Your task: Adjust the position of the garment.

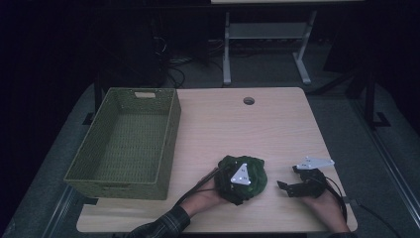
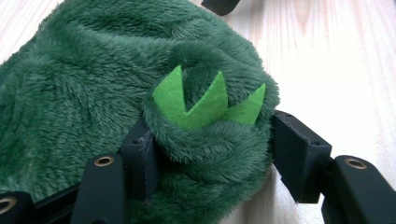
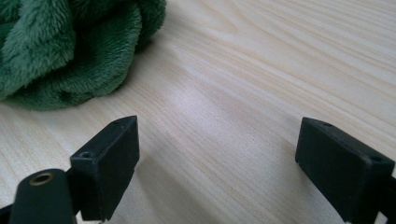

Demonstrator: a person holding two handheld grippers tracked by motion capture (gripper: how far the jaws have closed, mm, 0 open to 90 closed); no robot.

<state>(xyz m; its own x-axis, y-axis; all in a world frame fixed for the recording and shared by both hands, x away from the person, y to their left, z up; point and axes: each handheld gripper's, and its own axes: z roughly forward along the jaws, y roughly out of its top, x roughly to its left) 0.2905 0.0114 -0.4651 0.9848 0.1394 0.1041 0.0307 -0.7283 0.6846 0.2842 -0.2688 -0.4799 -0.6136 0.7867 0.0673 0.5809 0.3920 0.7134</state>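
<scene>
A dark green plush toy (image 1: 252, 171) lies on the wooden table (image 1: 257, 124) near its front edge. My left gripper (image 1: 246, 182) is down on top of it, grey plate up. In the left gripper view its jaws stand open around a plush fold (image 2: 210, 154) that bears light green felt spikes (image 2: 205, 102); the left pad (image 2: 140, 154) sinks into the fur, and the right pad (image 2: 299, 154) sits at the fold's edge. To the right of the toy my right gripper (image 1: 288, 177) is held low over bare wood, open (image 3: 219, 140), with nothing between its pads. The toy (image 3: 56, 51) lies at its upper left.
An empty green woven basket (image 1: 168, 144) stands on the table's left side. A round cable hole (image 1: 248, 101) sits near the far edge. Another table's legs (image 1: 227, 54) and cables on the floor lie beyond in the dark room.
</scene>
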